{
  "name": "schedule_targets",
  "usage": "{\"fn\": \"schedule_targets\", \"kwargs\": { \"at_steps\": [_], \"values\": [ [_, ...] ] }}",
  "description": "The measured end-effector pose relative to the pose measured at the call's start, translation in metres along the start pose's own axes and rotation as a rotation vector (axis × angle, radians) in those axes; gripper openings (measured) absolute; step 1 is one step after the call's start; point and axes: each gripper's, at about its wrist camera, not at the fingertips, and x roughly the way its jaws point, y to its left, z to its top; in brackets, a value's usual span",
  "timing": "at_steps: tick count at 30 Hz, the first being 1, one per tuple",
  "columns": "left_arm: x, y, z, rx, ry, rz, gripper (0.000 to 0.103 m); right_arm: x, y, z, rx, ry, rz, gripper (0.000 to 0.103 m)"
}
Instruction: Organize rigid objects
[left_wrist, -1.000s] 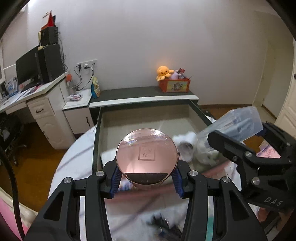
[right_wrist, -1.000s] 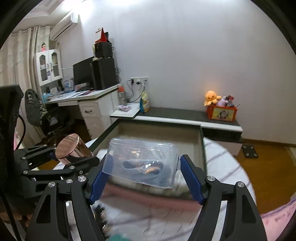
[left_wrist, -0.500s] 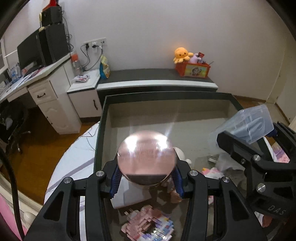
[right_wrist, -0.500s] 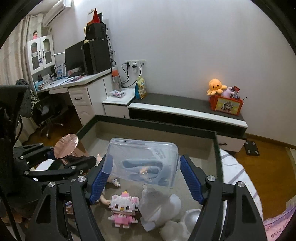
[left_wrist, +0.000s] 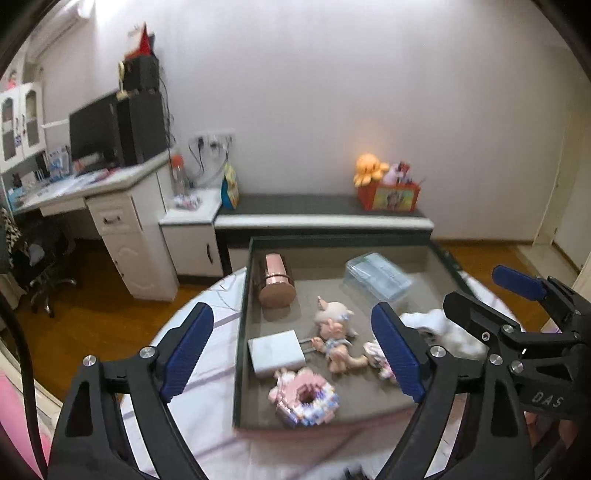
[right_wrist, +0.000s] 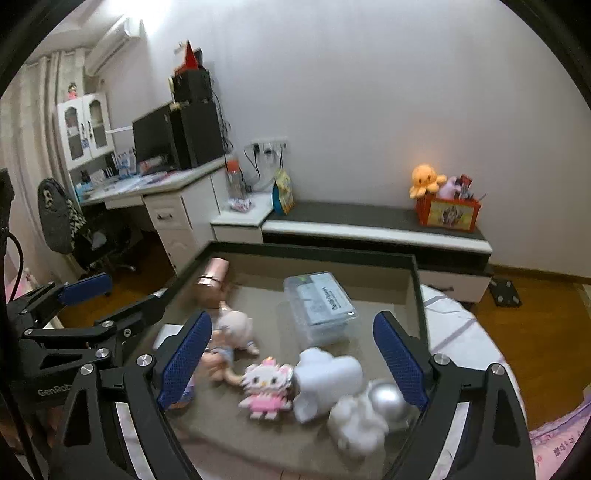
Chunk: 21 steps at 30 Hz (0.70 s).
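Note:
A dark-rimmed tray (left_wrist: 242, 317) (right_wrist: 413, 288) holds the objects. A rose-gold cylindrical tin (left_wrist: 276, 280) (right_wrist: 212, 278) lies on its side at the tray's far left. A clear plastic box (left_wrist: 376, 278) (right_wrist: 319, 306) rests at the far middle. A baby doll (left_wrist: 334, 334) (right_wrist: 231, 332), a white flat box (left_wrist: 276, 352), a pink block ring (left_wrist: 304, 398), a pink-and-white cat figure (right_wrist: 264, 387) and white figures (right_wrist: 327, 380) lie nearer. My left gripper (left_wrist: 295, 354) is open and empty, pulled back over the tray's near left. My right gripper (right_wrist: 291, 362) is open and empty over the near middle.
The tray sits on a round table with a light cloth (left_wrist: 207, 369). A silver ball (right_wrist: 386, 398) lies at the tray's near right. Beyond are a white desk with monitor (left_wrist: 107, 177), a low dark bench (left_wrist: 321, 212) with an orange toy box (left_wrist: 388, 192), and wooden floor.
Both grippers opened and pulled back. The rose-gold tin left my left gripper and lies in the tray's far left; the clear box left my right gripper and rests at the tray's far middle.

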Motion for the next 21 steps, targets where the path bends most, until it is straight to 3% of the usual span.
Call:
{"fn": "schedule_targets", "kwargs": {
  "at_steps": [9,21],
  "values": [
    [-0.134,-0.022,-0.035,0.039,-0.181,0.05,0.096,-0.131,0.036,-0.025,-0.052,-0.162,-0.045,0.091],
    [-0.256,-0.048,-0.072,0.067,-0.355,0.075,0.097,-0.259,0.063,-0.068,-0.06,-0.3,-0.127,0.091]
  ]
}}
